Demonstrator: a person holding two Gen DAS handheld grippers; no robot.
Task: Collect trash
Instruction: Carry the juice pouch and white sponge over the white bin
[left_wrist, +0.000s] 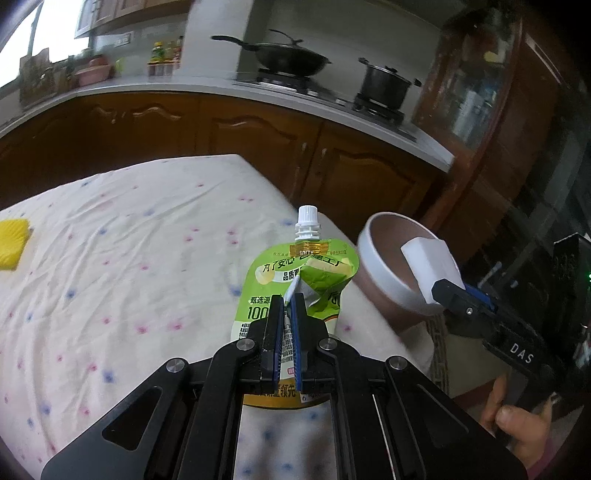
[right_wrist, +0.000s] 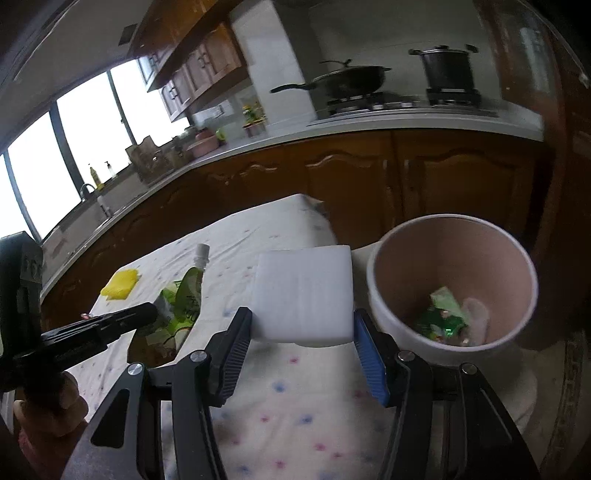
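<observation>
Left gripper (left_wrist: 287, 295) is clamped tight on the green drink pouch (left_wrist: 295, 280), pinching a crumpled fold in its middle. The pouch stands upright, long axis vertical, white cap (left_wrist: 307, 214) on top, hanging over the flowered tablecloth (left_wrist: 129, 258).

Right gripper (right_wrist: 301, 325) has its jaws spread wide around the white foam block (right_wrist: 303, 295). Both pads sit at the block's sides; I read that as gripping it, since the block is off the cloth.

What matters: the bin (right_wrist: 384, 306) is to the right of both loads, past the table's right edge. In the right wrist view the block is just beside the bin's rim, almost touching its left side. In the left wrist view the block already overlaps the bin (left_wrist: 373, 266) opening, so I judge the right hand is nearer and should drop first. The pouch sits left of the rim and needs a rightward carry.

Bin contents: green wrappers (right_wrist: 441, 314) and a pale crumpled scrap at the bottom. Plenty of room above them.

A yellow sponge (left_wrist: 13, 242) lies at the far left of the table, well apart from both grippers.
</observation>
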